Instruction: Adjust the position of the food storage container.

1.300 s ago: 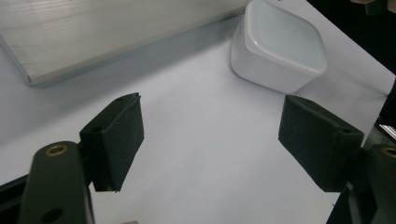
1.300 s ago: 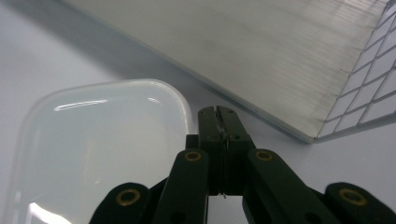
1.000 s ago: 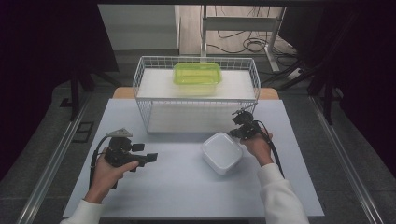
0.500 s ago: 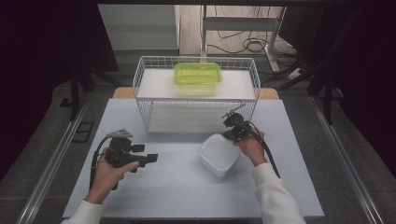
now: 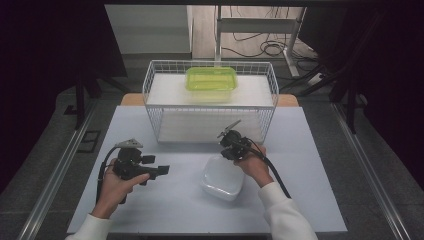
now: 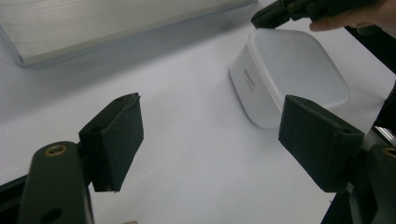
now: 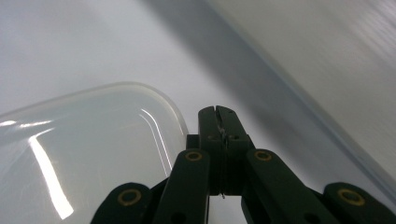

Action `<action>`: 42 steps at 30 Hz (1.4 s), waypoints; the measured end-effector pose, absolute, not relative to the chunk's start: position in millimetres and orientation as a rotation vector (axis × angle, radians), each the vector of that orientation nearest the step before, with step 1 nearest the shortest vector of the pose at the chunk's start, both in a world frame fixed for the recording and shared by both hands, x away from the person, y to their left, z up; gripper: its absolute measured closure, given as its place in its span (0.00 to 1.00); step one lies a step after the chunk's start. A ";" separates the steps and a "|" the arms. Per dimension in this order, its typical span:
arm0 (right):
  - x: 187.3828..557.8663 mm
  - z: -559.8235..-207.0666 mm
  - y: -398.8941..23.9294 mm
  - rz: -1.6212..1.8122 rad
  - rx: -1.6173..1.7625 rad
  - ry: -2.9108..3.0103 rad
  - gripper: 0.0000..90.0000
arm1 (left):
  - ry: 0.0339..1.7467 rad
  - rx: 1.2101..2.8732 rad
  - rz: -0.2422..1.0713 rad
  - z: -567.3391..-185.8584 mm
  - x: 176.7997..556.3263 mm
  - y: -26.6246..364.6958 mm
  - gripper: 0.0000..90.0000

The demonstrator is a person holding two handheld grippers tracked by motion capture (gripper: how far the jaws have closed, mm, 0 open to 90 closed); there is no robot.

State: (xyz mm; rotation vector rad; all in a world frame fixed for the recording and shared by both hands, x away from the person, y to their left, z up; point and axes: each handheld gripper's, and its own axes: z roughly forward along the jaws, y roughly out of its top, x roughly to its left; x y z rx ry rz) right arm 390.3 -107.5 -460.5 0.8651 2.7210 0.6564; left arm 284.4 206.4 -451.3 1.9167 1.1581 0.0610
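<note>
High view: white translucent rounded-square plastic container (image 5: 222, 177) on pale table (image 5: 310, 150), at 6 o'clock of clenched, empty right gripper (image 5: 226, 143).

Left gripper view: left gripper (image 6: 210, 135) released; container (image 6: 289, 77) at 1 o'clock.

Right gripper view: container (image 7: 88, 144) at 9 o'clock.

High view. The wire basket (image 5: 209, 102), with a green container (image 5: 211, 79) inside, blocks the upper centre of the frame. Bare table (image 5: 310, 150) lies open at lower centre, between the left gripper (image 5: 161, 170) at lower left and the white container (image 5: 222, 176) at centre right. The right gripper (image 5: 224, 144), jaws closed, stands just above that container's far rim, near the basket front, narrowing the passage there. The right edge of the table is free.
</note>
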 end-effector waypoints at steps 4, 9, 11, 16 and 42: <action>381.6 -462.4 -94.7 0.674 0.813 2.754 0.99 | 1.163 1.915 0.052 -453.0 285.1 207.2 0.24; 374.8 -464.2 -85.0 0.685 0.766 2.777 0.99 | 1.167 1.918 0.051 -454.2 285.5 208.0 0.23; 374.8 -464.4 -84.5 0.683 0.767 2.780 0.99 | 1.165 1.917 0.051 -454.0 285.4 208.1 0.23; 375.7 -464.0 -87.0 0.703 0.772 2.782 0.99 | 1.173 1.921 0.044 -456.1 286.5 208.2 0.23; 317.4 -481.2 -199.1 0.735 1.093 2.703 0.99 | 1.162 1.947 0.035 -460.3 288.3 198.8 0.23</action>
